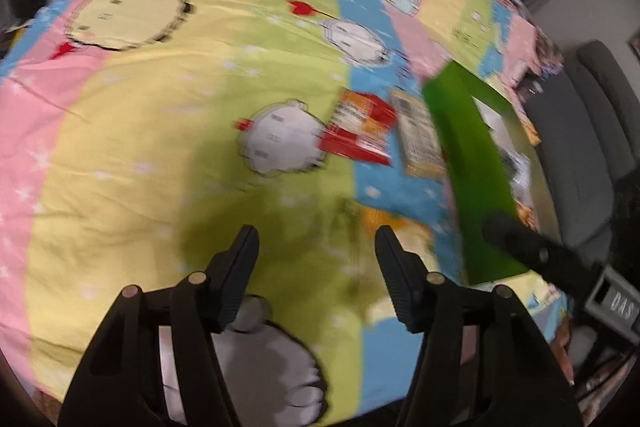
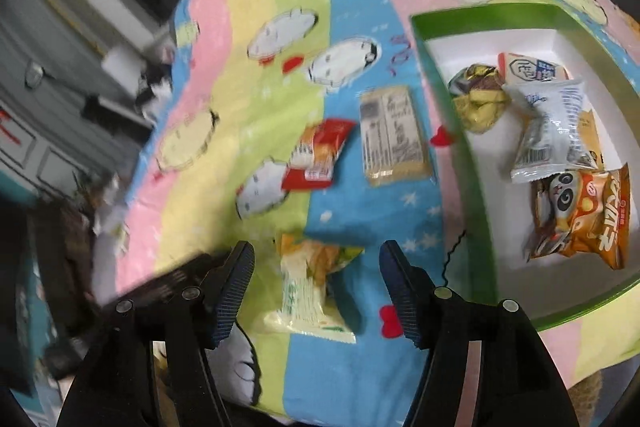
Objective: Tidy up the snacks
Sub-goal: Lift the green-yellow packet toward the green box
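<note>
A: How much open room lies ahead of the left gripper (image 1: 316, 247)?

B: Plenty. Its jaws stand partly apart with nothing between them, over bare striped cartoon-print cloth (image 1: 132, 131). The cloth runs clear ahead and to the left of the fingers; the table edge falls away far ahead and at far right, where a grey chair (image 1: 592, 131) stands.

A: And the right gripper (image 2: 316, 267)?

B: Also partly apart, holding nothing. A pale yellow-green snack packet (image 2: 312, 291) lies flat on the cloth between and just ahead of the fingers, not touched by either pad.

A: What else lies loose?

B: Further ahead, a red-and-orange packet (image 2: 316, 155) and, just to its right, a tan rectangular bar (image 2: 394, 135) with printed text, both flat and apart from each other.

A: The container?

B: A green box (image 2: 460, 155) with a white inside, to the right of the right fingers. It holds a crinkled gold wrapper (image 2: 478, 95), a white foil packet (image 2: 556, 135), an orange panda-printed bag (image 2: 580, 215) and a pale packet with blue print (image 2: 532, 67). In the blurred left view, the box's green wall rises to the right of the fingers.
</note>
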A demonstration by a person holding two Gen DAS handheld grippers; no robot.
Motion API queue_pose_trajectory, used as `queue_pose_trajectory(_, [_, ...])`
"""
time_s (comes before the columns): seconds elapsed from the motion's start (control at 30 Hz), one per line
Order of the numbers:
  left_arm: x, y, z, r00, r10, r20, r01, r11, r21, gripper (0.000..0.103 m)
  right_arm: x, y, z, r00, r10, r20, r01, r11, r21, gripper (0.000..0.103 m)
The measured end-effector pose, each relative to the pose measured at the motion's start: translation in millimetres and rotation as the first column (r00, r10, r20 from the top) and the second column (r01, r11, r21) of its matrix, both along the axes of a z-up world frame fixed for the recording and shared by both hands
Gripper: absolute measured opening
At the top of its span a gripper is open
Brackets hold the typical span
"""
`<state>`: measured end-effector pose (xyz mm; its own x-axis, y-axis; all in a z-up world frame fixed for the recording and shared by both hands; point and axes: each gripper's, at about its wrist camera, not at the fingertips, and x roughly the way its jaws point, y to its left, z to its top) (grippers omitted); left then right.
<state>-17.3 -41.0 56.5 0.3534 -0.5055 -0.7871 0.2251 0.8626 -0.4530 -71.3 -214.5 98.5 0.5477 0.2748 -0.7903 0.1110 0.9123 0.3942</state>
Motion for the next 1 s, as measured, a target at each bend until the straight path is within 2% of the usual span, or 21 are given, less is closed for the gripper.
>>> queue_pose_trajectory(0.13, [-3, -26, -9, 0.998, -0.067, -0.020, 0.067, 0.998, 0.010, 0.060, 5, 0, -12, 0.999, 0.025, 0.028, -0.027, 0.997, 0.075, 0.065])
queue_pose_trajectory(0.2, [-3, -36, -15, 0.995, -0.090, -0.041, 0.090, 0.996, 0.017, 0.060, 9, -1, -23, 1.000, 0.026, -0.004, -0.025, 0.990, 0.136, 0.066])
queue_pose_trajectory(0.23, [-3, -39, -18, 0.994, -0.094, -0.049, 0.095, 0.995, 0.011, 0.060, 14, -2, -34, 0.999, 0.012, -0.046, -0.004, 0.987, 0.162, 0.065])
queue_pose_trajectory(0.3, [0, -41, -22, 0.993, -0.098, -0.060, 0.098, 0.995, -0.012, 0.058, 20, 0, -45, 0.997, 0.027, -0.067, -0.017, 0.987, 0.158, 0.060])
queue_pose_trajectory(0.43, [-2, -45, -24, 0.992, -0.120, -0.044, 0.121, 0.992, 0.026, 0.057, 24, 2, -64, 0.993, 0.026, -0.117, -0.005, 0.984, 0.178, 0.057])
queue_pose_trajectory(0.53, [-3, -48, -24, 0.990, -0.138, -0.032, 0.139, 0.990, 0.037, 0.051, 26, -1, -73, 0.989, 0.042, -0.139, -0.011, 0.976, 0.219, 0.048])
queue_pose_trajectory(0.57, [-3, -48, -25, 0.989, -0.144, -0.034, 0.145, 0.989, 0.027, 0.045, 27, -1, -75, 0.989, 0.047, -0.140, -0.014, 0.974, 0.228, 0.046])
queue_pose_trajectory(0.6, [-3, -49, -26, 0.987, -0.157, -0.041, 0.157, 0.988, 0.002, 0.037, 27, -1, -75, 0.989, 0.050, -0.140, -0.018, 0.975, 0.221, 0.044])
queue_pose_trajectory(0.67, [-3, -50, -27, 0.986, -0.158, -0.048, 0.158, 0.987, -0.011, 0.034, 29, 4, -75, 0.989, 0.064, -0.133, -0.035, 0.978, 0.206, 0.039])
queue_pose_trajectory(0.83, [-9, -50, -17, 0.987, -0.161, -0.003, 0.161, 0.987, -0.011, 0.027, 26, 7, -70, 0.992, 0.073, -0.107, -0.048, 0.974, 0.220, 0.035])
queue_pose_trajectory(1.0, [-20, -52, 15, 0.983, -0.159, 0.088, 0.159, 0.987, 0.009, 0.025, 18, 8, -39, 0.997, 0.079, -0.021, -0.072, 0.974, 0.214, 0.034])
